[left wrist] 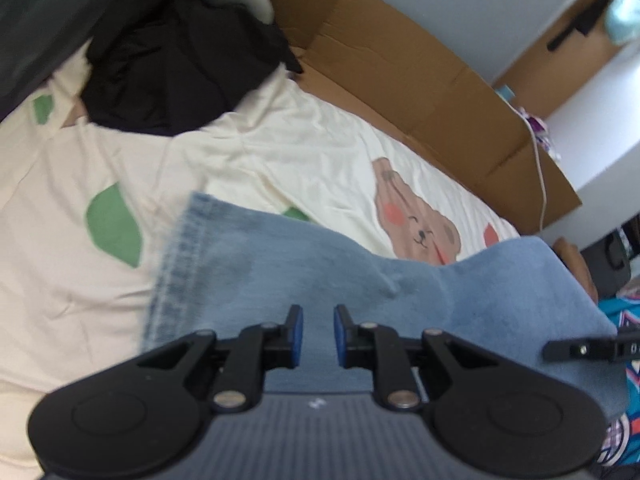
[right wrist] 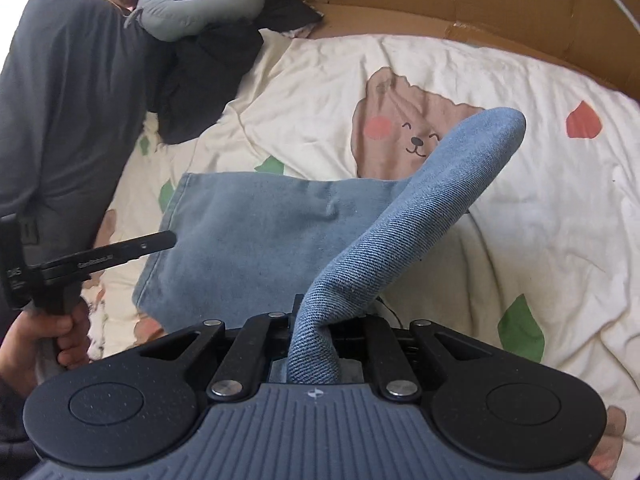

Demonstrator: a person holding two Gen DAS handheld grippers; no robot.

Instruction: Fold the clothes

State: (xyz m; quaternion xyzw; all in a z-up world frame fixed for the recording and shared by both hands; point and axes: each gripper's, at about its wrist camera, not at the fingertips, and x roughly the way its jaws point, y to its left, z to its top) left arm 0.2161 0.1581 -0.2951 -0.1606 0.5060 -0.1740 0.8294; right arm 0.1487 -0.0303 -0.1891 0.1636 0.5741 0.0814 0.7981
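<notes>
The jeans (right wrist: 248, 232) are pale, faded blue denim with a stitched hem, lying on a cream bedsheet (right wrist: 500, 208) printed with a brown, pink-cheeked bear (right wrist: 404, 132), green leaves and a red one. At eleven o'clock lie black clothes (left wrist: 176, 68), a grey neck pillow (right wrist: 192, 8) and charcoal bedding (right wrist: 60, 100); brown cardboard (left wrist: 400, 68) runs toward one o'clock.

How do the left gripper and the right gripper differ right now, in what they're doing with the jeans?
The left gripper has a clear gap between its blue pads with no cloth in it; the right gripper is shut on a bunched fold of the jeans. The left hovers above flat denim; the right lifts a twisted strand of denim off the bedsheet. Both are black, two-fingered and point down at the same jeans.
</notes>
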